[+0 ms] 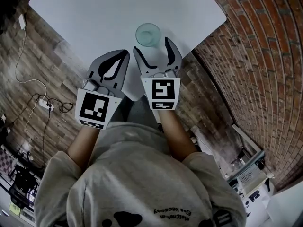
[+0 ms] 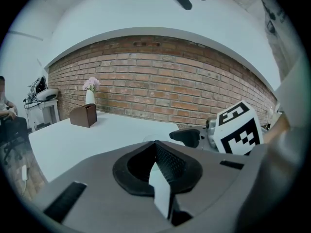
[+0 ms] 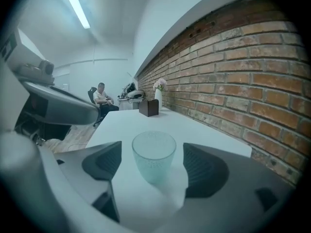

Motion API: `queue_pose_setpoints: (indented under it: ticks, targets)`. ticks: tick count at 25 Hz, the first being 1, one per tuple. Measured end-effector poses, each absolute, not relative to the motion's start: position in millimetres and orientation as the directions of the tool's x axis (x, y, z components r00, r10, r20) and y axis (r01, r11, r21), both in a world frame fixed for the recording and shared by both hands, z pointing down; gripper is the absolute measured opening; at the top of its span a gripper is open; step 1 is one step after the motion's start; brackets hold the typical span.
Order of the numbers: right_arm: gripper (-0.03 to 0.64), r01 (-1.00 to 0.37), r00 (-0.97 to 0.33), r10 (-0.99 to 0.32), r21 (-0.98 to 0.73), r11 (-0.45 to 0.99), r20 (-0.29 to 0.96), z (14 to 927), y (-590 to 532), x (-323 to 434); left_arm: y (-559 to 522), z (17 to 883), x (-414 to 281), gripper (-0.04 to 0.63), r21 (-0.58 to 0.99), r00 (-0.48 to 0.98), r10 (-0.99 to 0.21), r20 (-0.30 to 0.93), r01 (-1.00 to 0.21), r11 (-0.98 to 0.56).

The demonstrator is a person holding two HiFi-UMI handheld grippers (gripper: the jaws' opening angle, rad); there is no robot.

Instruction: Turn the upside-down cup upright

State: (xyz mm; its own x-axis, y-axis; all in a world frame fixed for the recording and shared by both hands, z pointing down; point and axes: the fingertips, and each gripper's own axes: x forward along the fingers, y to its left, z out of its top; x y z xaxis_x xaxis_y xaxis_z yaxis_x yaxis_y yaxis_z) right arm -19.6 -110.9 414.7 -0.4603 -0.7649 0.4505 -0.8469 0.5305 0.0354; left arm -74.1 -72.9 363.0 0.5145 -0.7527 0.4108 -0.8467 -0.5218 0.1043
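Item: cup (image 1: 148, 34), pale translucent green, upright with its mouth up, on the white tabletop (image 1: 94, 13) close to the near edge.

Right tool (image 1: 152, 48): jaws spread wide, one on either side of the cup, neither pad touching it; nothing gripped.

Left tool (image 1: 120, 56): jaws closed together, empty, to the left of the cup and just beside the right tool, over the tabletop's near edge.

Other contents: brown box (image 3: 149, 107) and vase (image 3: 158, 93) of flowers, well beyond the cup at the tabletop's far end. Brick wall (image 3: 243, 57) to the cup's right.
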Motion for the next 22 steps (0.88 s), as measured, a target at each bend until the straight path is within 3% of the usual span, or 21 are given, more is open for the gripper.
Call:
queue_pose_setpoints:
  ticks: [6, 22]
  targets:
    - [0.405, -0.848, -0.450, -0.765, 0.047, 0.528, 0.462, 426, -125, -26, -75, 366, -78, 0.011, 0.116, 0.513, -0.752, 0.414, -0.849, -0.515]
    - [0.408, -0.855, -0.421, -0.770, 0.074, 0.513, 0.480, 441, -144, -31, -78, 370, -85, 0.011, 0.134, 0.507, -0.750, 0.424, -0.855, -0.501]
